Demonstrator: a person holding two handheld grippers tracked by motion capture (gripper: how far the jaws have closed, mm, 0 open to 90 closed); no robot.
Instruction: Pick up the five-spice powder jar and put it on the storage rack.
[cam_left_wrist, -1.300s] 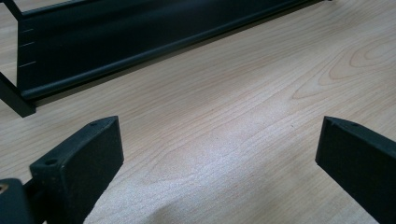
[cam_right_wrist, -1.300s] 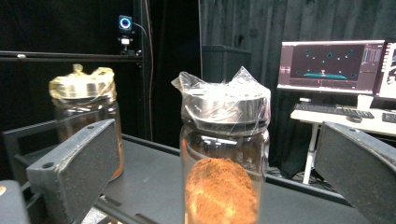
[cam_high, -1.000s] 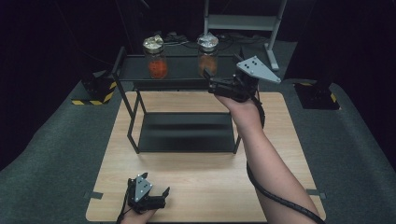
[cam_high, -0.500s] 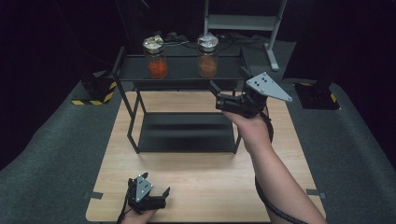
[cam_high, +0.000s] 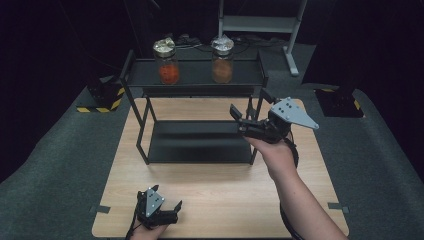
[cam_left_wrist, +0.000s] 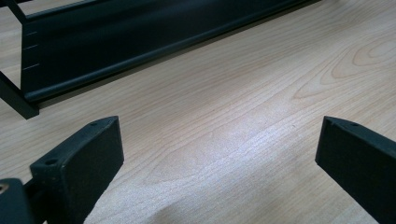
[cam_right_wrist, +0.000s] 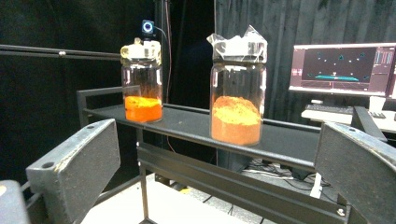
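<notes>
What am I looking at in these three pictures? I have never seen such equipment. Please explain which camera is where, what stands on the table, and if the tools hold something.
A person sits at a wooden table and holds a two-jaw gripper in each hand. The high view looks down from above. The left gripper rests near the table's front edge; its own camera looks along its jaws, spread wide over bare wood. The right gripper is raised beside a black metal rack; its camera looks between open jaws at the rack's top shelf. There stand two glass jars: one with orange powder, one with brownish powder. Neither gripper holds anything.
</notes>
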